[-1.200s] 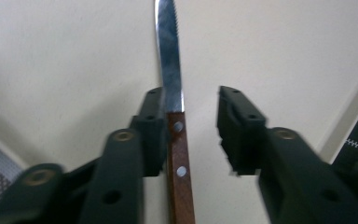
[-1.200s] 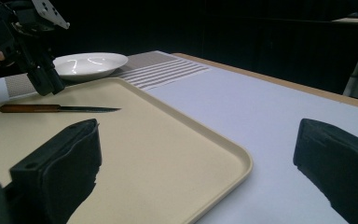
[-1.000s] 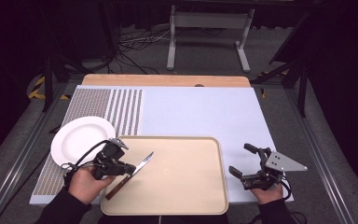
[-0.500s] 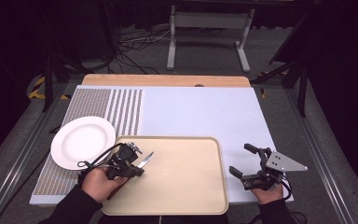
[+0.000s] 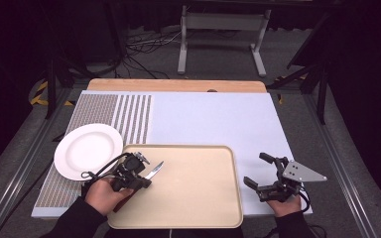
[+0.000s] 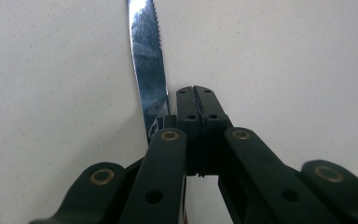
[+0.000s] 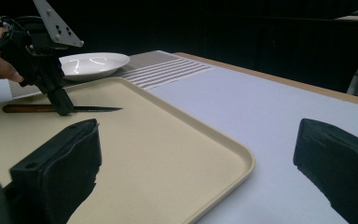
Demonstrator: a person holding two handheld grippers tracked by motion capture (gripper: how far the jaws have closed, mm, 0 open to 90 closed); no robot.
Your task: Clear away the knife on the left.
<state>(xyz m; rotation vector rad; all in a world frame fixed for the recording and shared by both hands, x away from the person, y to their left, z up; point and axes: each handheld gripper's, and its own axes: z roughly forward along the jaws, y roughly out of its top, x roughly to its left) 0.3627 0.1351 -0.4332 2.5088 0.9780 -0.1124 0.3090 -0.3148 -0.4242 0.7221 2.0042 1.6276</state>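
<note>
Knife [image 5: 154,171] lowered onto tray [image 5: 198,198]; left tool [image 5: 140,181] pinching it; right tool [image 5: 262,172] spread.

Knife [image 6: 150,79]: tip cut off at 12 o'clock in the left gripper view; handle hidden beneath the left gripper [image 6: 194,100]. Tray [image 5: 193,198]: near rim cropped at 6 o'clock, high view.

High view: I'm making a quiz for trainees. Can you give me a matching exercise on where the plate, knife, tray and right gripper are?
Things:
1. plate
2. knife
3. tray
4. right gripper

Places:
A. on the tray, at the left gripper
B. open, right of the tray
C. on the striped mat, left of the tray
D. at the table's near edge, between the two hands

Pairs: 1-C, 2-A, 3-D, 4-B
</note>
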